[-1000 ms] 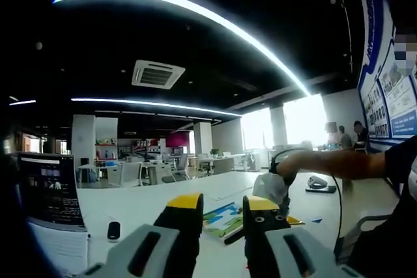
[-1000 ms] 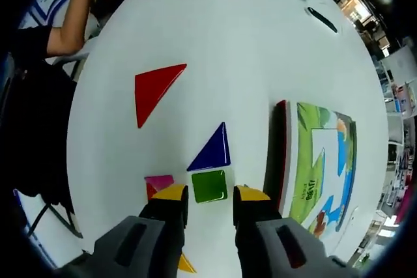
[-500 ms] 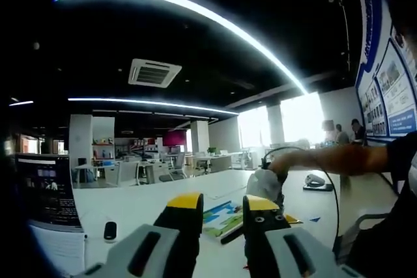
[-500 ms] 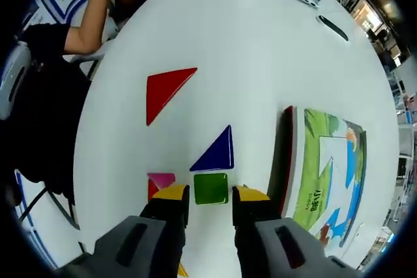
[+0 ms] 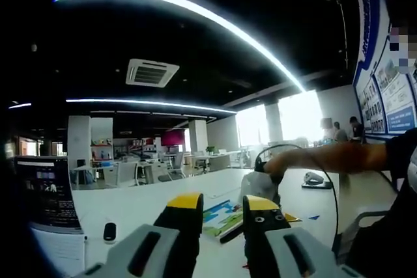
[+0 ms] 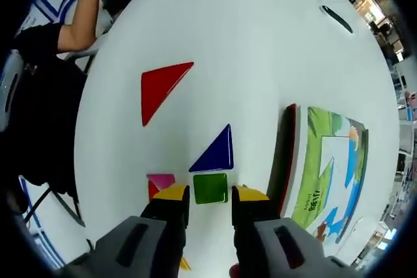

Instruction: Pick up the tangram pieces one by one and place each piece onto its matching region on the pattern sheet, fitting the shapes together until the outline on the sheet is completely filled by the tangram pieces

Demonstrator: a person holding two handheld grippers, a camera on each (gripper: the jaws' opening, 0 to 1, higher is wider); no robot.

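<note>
Right gripper view: right gripper [image 6: 210, 194] is hanging over the white table [image 6: 260, 50], jaws parted, nothing between the pads. Green square [image 6: 210, 187] is lying flat just ahead of the yellow fingertips [image 6: 173, 193], lined up with the gap between them, not yet inside it; cannot tell if the tips are touching it. Blue triangle [image 6: 215, 153] is sitting just beyond the square, its edge nearly meeting the square's far edge. Pink piece [image 6: 159, 181] is poking out beside the left finger, partly hidden by it. Yellow piece [image 6: 185, 265] is peeking out below the left finger's body. Red triangle [image 6: 161, 88] is lying well beyond and left of the fingers, apart from the rest. Pattern sheet [image 6: 329, 174] is lying to the right of the right finger, near it.

Left gripper view: left gripper [image 5: 223, 204] is being held level above the table, jaws apart and empty. Pattern sheet is showing through the gap, beyond the tips. A person's arm [image 5: 332, 159] is reaching in from the right.
</note>
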